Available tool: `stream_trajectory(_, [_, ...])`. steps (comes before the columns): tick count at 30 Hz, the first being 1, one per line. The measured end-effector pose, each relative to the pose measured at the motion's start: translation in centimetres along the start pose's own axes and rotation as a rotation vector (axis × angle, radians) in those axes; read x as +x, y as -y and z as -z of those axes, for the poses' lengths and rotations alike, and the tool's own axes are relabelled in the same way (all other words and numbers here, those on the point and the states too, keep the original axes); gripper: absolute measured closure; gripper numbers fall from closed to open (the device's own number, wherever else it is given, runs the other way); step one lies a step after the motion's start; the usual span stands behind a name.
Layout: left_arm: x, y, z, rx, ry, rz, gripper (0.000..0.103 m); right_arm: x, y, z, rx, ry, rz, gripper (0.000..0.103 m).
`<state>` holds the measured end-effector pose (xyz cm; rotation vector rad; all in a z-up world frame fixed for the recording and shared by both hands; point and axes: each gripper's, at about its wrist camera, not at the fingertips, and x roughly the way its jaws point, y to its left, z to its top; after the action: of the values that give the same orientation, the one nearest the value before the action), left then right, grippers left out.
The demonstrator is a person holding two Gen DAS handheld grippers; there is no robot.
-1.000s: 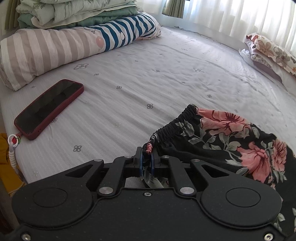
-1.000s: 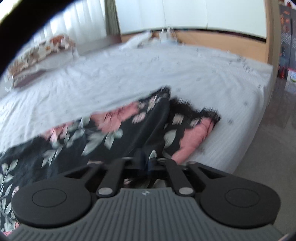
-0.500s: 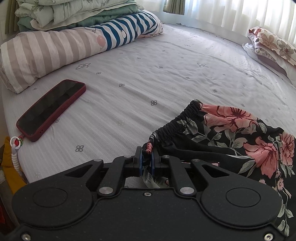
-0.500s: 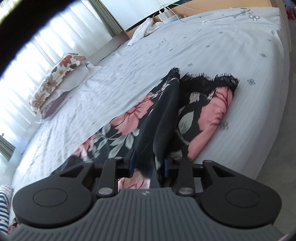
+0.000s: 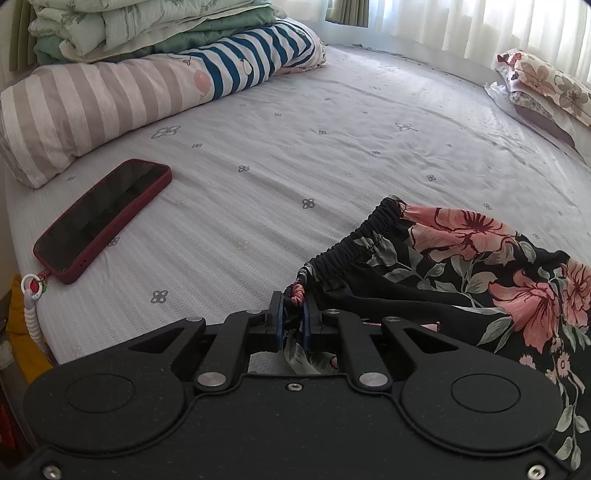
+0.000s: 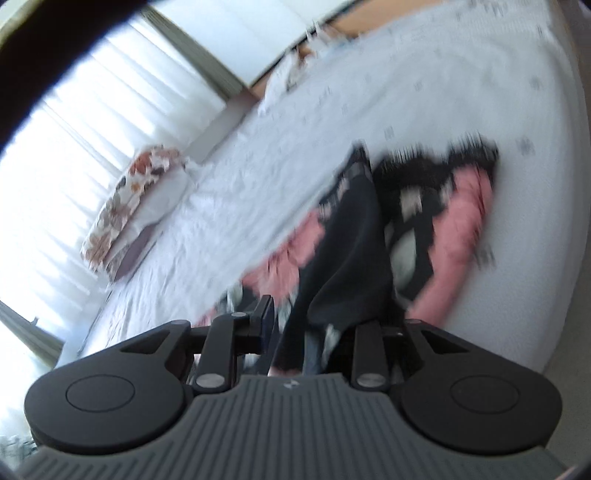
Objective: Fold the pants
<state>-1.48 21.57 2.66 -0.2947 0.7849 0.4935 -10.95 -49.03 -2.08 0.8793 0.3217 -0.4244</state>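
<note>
Black pants with pink flowers (image 5: 461,266) lie on the white bed sheet (image 5: 295,147). My left gripper (image 5: 293,314) is shut on the corner of their elastic waistband, low over the bed's near edge. In the blurred right wrist view the pants (image 6: 351,236) stretch away toward the leg ends, which are bunched near the bed edge. My right gripper (image 6: 328,314) has its jaws wide apart, with a fold of black fabric hanging between them; its right finger is hidden behind the cloth.
A red-cased phone (image 5: 105,218) with a charm strap lies at the left. A striped rolled quilt (image 5: 110,103) and stacked blankets (image 5: 129,26) sit behind it. A floral pillow (image 5: 546,88) lies far right, also in the right wrist view (image 6: 129,206).
My right gripper has opened from shut on the pants and tilted, the view now blurred by motion. My left gripper still holds the waistband and has shifted slightly.
</note>
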Motion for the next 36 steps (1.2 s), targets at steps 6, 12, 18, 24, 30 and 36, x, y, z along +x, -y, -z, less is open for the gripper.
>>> stream_trajectory(6, [0.3, -0.2, -0.1, 0.002, -0.001, -0.006, 0.093, -2.2, 0.0, -1.5, -0.053, 0.235, 0.081, 0.09])
stream_trajectory(12, [0.2, 0.1, 0.0, 0.015, 0.001, -0.019, 0.093, -2.4, 0.6, -0.7, -0.182, 0.264, 0.247, 0.088])
stream_trajectory(18, [0.0, 0.2, -0.1, 0.03, -0.003, -0.026, 0.087, -2.0, 2.8, -1.0, -0.148, 0.241, 0.464, 0.07])
stream_trajectory(24, [-1.9, -0.9, -0.5, -0.051, 0.038, 0.004, 0.062, -3.3, 1.0, -1.7, -0.24, 0.32, 0.586, 0.037])
stream_trajectory(30, [-6.1, 1.4, -1.0, 0.034, 0.2, 0.069, 0.044, -3.2, -7.1, 0.5, -0.514, 0.278, 0.333, 0.023])
stream_trajectory(36, [-8.5, 7.6, -0.1, 0.214, 0.275, 0.241, 0.031, -0.2, -14.2, 6.6, -0.667, 0.032, 0.018, 0.02])
